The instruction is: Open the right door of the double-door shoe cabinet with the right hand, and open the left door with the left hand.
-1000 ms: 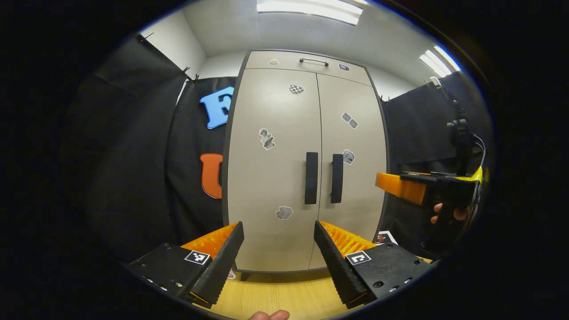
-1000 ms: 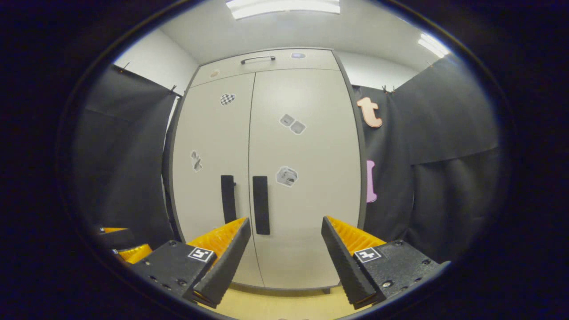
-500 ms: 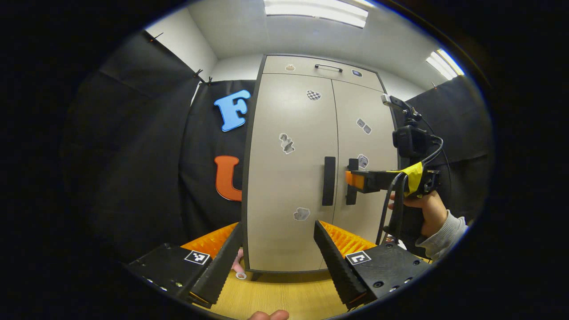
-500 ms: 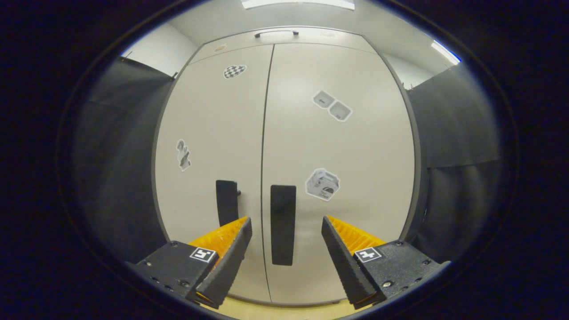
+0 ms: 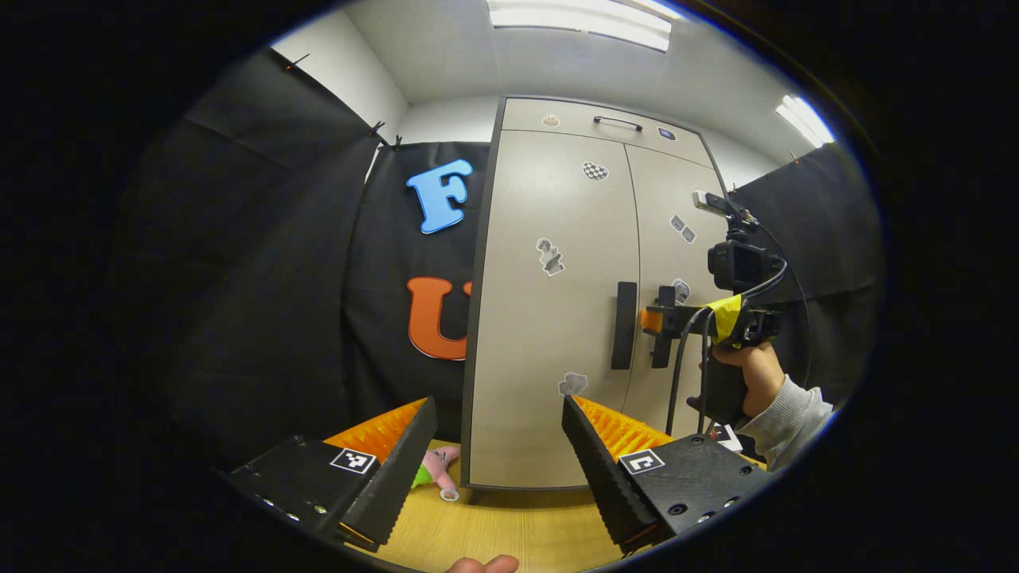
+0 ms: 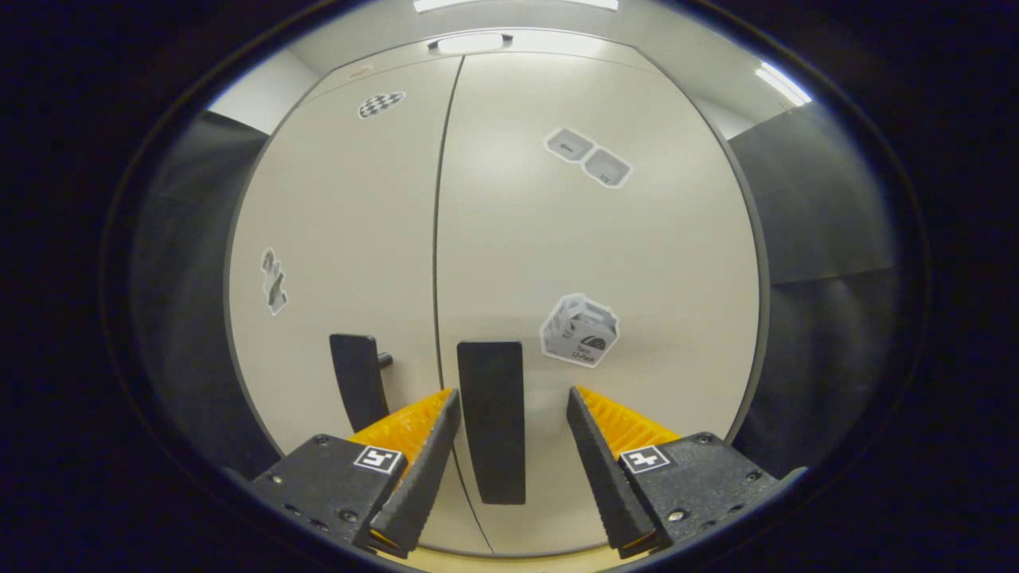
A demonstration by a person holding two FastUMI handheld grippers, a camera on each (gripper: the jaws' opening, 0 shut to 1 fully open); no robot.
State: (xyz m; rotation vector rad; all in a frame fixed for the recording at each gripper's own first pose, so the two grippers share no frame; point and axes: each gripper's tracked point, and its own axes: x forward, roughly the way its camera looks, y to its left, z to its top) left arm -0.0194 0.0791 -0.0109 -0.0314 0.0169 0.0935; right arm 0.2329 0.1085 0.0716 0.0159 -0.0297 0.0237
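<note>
The shoe cabinet looks like smooth matt beige laminate with a dark edge trim, and its door handles are flat matt black — plastic by the look of it. Paper-ish stickers sit flat on the doors. Gripper fingers are ribbed orange plastic with matt black backs. Floor is light wood-grain, slightly shiny. Booth wall is wrinkly black cloth — totally matt.

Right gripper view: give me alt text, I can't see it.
Open right claw straddles the right door's black handle, not yet closed on it. Both doors of the beige cabinet are shut; the left handle sits beside it.
</note>
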